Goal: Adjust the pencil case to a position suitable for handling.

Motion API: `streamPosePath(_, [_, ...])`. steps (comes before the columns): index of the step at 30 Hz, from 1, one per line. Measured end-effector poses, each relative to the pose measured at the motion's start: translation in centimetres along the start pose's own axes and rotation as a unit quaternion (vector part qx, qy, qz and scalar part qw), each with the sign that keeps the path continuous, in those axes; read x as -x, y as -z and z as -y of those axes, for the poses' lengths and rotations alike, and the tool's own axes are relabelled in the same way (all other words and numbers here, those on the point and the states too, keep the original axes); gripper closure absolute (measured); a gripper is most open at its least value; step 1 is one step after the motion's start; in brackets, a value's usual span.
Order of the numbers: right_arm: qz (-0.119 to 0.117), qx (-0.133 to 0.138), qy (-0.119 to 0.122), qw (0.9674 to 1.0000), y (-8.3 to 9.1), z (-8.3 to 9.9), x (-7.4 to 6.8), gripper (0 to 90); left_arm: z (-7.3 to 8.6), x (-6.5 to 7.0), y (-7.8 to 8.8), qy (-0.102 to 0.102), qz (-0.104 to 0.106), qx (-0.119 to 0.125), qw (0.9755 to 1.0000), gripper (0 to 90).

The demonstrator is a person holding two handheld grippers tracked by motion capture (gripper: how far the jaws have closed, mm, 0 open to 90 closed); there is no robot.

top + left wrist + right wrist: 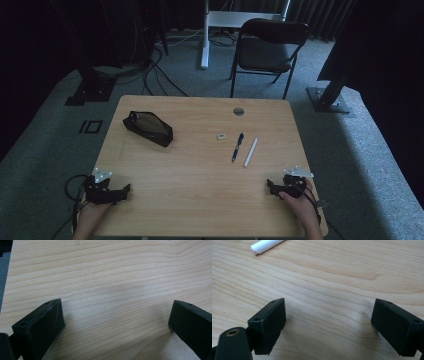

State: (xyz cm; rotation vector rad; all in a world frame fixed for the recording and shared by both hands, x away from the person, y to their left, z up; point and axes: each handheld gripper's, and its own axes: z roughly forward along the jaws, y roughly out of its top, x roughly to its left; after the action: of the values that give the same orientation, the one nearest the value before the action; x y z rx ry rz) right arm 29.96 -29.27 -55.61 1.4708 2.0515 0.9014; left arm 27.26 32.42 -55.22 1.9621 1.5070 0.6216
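Both grippers sit low at the near table [200,170] edge, left gripper [126,190] and right gripper [270,186], jaws spread wide over bare wood, pinching nothing. Nearest my right is the white marker [250,152], with the blue pen [237,147] just beside it.

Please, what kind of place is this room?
Probably a lab or studio set up for recording, not a home. A bare wooden table stands on grey carpet, black curtains hang behind it, cables run over the floor, and a black folding chair waits beyond.
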Motion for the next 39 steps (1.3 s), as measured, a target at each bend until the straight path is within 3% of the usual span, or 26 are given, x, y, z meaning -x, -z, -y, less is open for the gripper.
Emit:
streamPosePath(14, [-0.004, 0.001, 0.005, 1.0, 0.0, 0.0, 0.0, 12.6, 0.0, 0.0, 0.0, 0.0, 0.0, 0.0, 1.0, 0.2])
streamPosePath(20, [-0.01, 0.002, 0.011, 0.9999, -0.2, -0.3, -0.3, 12.9, 0.0, 0.0, 0.0, 0.0, 0.0, 0.0, 1.0, 0.2])
streamPosePath(21, [-0.02, 0.007, 0.0, 0.9998, -0.3, -0.4, -0.4, 13.1, 0.0, 0.0, 0.0, 0.0, 0.0, 0.0, 1.0, 0.2])
streamPosePath(39, [-0.027, 0.019, 0.009, 0.9994, -0.4, -1.5, -1.5, 13.5, 0.0, 0.0, 0.0, 0.0, 0.0, 0.0, 1.0, 0.2])
